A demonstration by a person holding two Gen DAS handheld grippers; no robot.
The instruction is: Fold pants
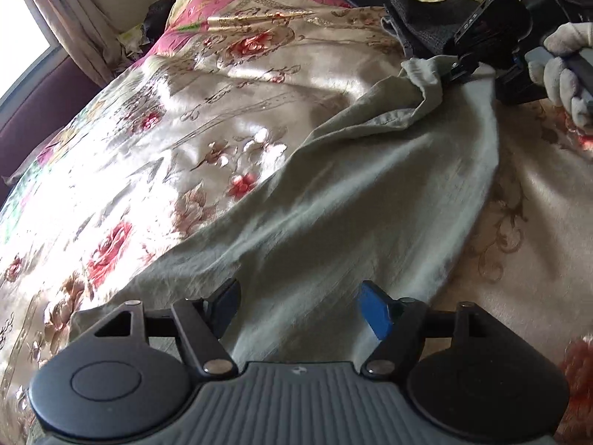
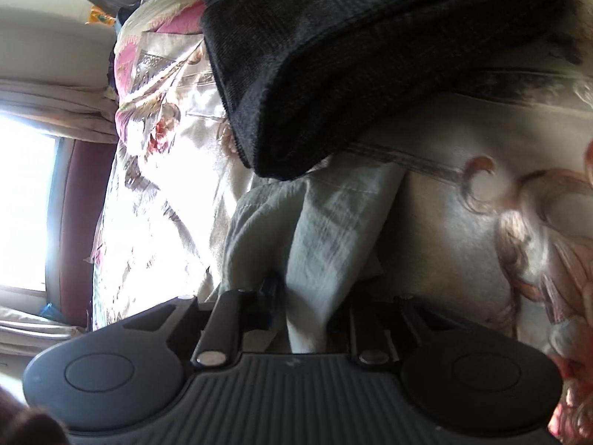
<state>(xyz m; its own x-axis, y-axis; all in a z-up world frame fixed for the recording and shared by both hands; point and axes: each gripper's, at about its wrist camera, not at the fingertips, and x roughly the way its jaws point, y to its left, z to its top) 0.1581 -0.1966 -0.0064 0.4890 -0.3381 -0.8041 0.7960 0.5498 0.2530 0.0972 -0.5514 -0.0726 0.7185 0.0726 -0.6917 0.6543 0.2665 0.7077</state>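
Observation:
Grey-green pants [image 1: 333, 204] lie spread on a floral bedspread [image 1: 166, 129]. My left gripper [image 1: 300, 304] stands open just above the near part of the pants, blue pads wide apart, with nothing pinched. At the far end, my right gripper [image 1: 457, 70] is shut on a bunched edge of the pants and lifts it slightly, held by a gloved hand [image 1: 563, 70]. In the right wrist view the pants [image 2: 326, 222] run up between the fingers of the right gripper [image 2: 313, 293], and the cloth hides most of the pads.
A stack of dark folded garments [image 1: 426, 26] lies just beyond the gripped end, its black knit top [image 2: 370, 55] looming close over the right gripper. A bright window [image 1: 22, 29] with curtains and a dark red wall border the bed's far side.

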